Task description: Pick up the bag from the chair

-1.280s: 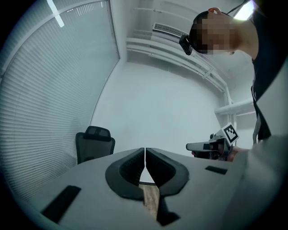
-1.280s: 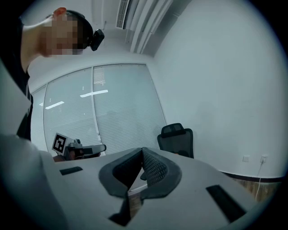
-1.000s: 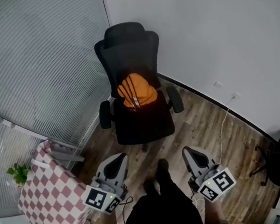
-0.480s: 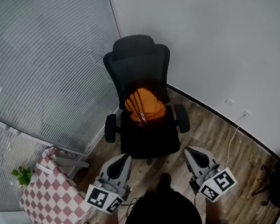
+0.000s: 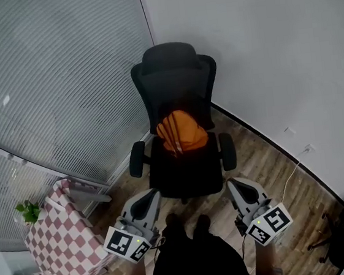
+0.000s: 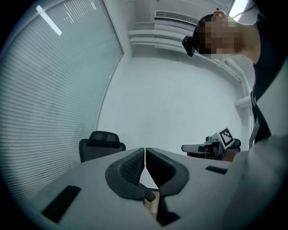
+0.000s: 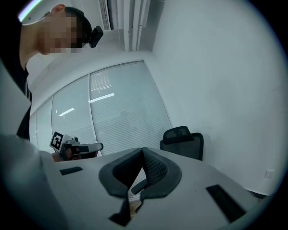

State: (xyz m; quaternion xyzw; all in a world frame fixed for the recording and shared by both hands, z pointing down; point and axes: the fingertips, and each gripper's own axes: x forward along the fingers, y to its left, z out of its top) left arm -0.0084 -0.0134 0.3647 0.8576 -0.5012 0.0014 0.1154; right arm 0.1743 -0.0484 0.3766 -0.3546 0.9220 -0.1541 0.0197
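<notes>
Bag (image 5: 182,132) is not yet within reach, and all that has changed over the last second is the approach to it.

The black office chair (image 5: 175,84) that carries it stood further off a second ago. It now sits lower and slightly more to the right in the head view, with its seat edge just beyond the person's feet, so the person has walked toward it. The chequered-cloth bench (image 5: 54,239) at near left has slid a little the same way. Both gripper views show the chair's backrest ahead, beyond the jaws.

On the chair nothing has moved. The orange bag rests at the far end of the seat, slumped against the backrest between the two armrests, with dark stripes running down its near face.

The left hand-held gripper (image 5: 146,196) and the right hand-held gripper (image 5: 239,185) have travelled along with the person and are held low, on either side of the body, near the seat's front edge but apart from it. Each has its jaws pressed together with nothing between them.

For the task, I judge the walk-up nearly done. The next steps call for reaching over the seat and parting the jaws of at least one gripper, probably onto the bag's top fold or a strap.
</notes>
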